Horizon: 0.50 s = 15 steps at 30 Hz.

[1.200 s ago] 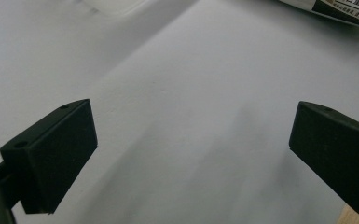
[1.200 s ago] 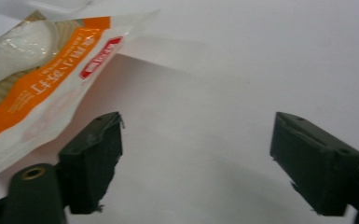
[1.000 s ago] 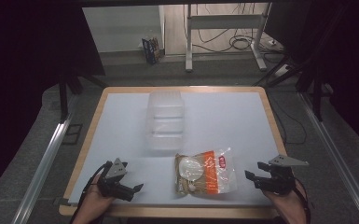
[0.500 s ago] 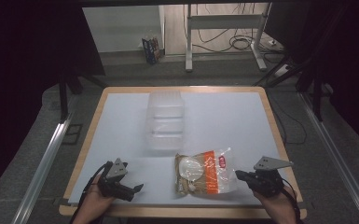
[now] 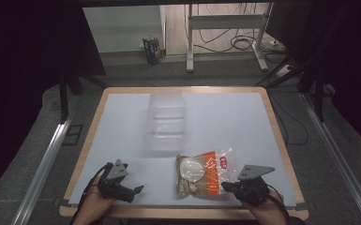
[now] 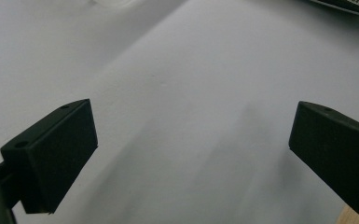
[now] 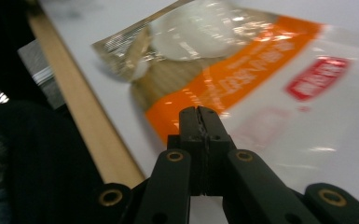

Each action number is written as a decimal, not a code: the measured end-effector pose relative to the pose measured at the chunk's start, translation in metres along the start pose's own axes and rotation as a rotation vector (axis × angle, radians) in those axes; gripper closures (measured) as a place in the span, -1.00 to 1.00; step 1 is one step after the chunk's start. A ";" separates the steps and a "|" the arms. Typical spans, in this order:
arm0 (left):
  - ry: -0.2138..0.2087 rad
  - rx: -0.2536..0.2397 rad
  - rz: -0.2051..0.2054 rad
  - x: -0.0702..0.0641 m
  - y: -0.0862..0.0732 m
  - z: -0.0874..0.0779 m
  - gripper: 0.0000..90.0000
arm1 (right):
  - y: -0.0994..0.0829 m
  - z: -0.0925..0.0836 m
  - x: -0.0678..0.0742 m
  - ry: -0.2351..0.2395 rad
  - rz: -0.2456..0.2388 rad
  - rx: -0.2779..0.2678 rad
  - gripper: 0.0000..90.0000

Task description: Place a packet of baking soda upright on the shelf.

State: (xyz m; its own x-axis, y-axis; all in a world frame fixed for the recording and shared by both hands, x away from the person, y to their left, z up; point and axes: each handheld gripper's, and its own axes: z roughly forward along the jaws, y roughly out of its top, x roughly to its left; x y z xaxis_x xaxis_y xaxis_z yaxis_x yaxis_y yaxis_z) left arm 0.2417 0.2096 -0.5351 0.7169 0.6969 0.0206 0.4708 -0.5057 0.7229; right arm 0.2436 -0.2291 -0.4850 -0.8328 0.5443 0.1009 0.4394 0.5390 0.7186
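- High view: right gripper, jaws closed empty, touches the bag's near edge.
- Left gripper idles, jaws wide.
- Likely next: open, then grasp.

We see a white table with a wooden edge. A clear plastic box and a snack bag lie on it.

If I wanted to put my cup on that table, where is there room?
Bare patches lie right of the clear container, up to the table's wooden rim, and left of it. The near edge is crowded: snack bag, left claw, right claw.
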 end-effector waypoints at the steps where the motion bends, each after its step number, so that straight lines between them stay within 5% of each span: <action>1: 0.000 0.000 0.000 0.000 0.000 0.000 -0.98 | 0.000 0.002 0.003 0.010 -0.007 0.006 0.98; 8: 0.000 0.006 0.003 0.000 0.000 0.001 -0.98 | 0.000 0.021 0.023 0.072 -0.075 0.083 0.98; 15: 0.000 0.009 0.004 0.000 0.000 0.001 -0.98 | -0.005 0.034 0.023 0.081 -0.089 0.163 0.98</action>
State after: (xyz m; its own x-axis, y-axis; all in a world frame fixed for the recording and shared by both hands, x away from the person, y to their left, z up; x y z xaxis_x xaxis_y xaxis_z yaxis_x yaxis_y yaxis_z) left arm 0.2419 0.2087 -0.5355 0.7186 0.6950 0.0235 0.4726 -0.5129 0.7167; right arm 0.2334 -0.1975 -0.5099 -0.8923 0.4399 0.1014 0.4059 0.6834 0.6068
